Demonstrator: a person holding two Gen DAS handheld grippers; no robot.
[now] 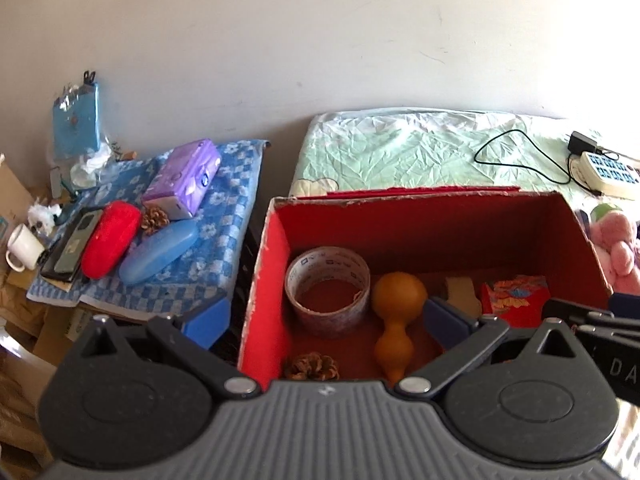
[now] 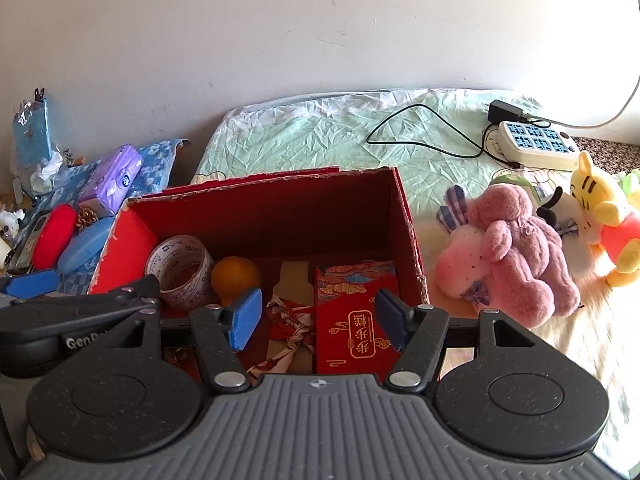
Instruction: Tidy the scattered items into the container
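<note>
Red cardboard box (image 2: 404, 216), holding a tape roll (image 2: 180, 270) and orange gourd (image 2: 236, 274), is flanked by both empty grippers, left gripper (image 1: 326, 320) and right gripper (image 2: 316, 318) spread wide

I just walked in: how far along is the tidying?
Partly done: tape roll, orange gourd, pine cone and red envelope sit in the red box. Both grippers are open, empty. The red case, blue case and tissues remain outside.

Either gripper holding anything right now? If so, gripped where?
Nothing held. The left gripper and right gripper are both open above the red box, with no item between their pads.
</note>
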